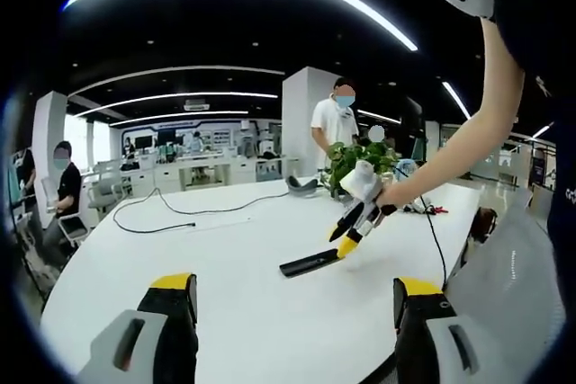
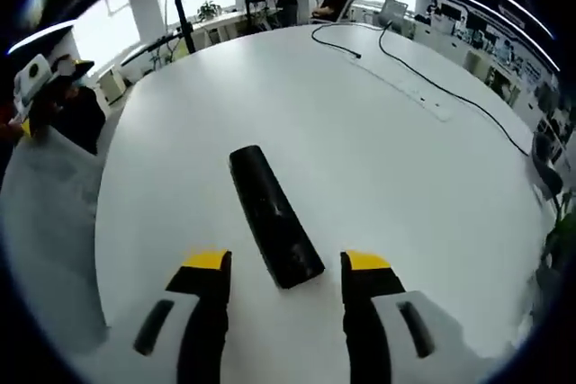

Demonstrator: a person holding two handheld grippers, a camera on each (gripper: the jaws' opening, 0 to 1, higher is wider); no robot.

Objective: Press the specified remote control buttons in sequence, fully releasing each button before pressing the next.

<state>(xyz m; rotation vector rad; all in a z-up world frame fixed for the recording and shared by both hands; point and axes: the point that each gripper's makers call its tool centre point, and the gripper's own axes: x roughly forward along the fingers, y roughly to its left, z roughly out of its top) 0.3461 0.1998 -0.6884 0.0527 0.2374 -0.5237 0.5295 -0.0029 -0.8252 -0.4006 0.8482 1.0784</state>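
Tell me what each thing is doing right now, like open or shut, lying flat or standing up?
Remote control: lying flat on the white table, not gripped, one end between the right gripper's jaws.
Right gripper: open, jaws either side of the remote's end.
Left gripper: open, holding nothing.
Black cable: lying loose on the table.
Potted plant: standing upright.

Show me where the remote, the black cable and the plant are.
remote (image 2: 273,218), right gripper view, middle of its body.
cable (image 1: 162,197), left gripper view, a bend on the table.
plant (image 1: 346,157), left gripper view, its leaves.
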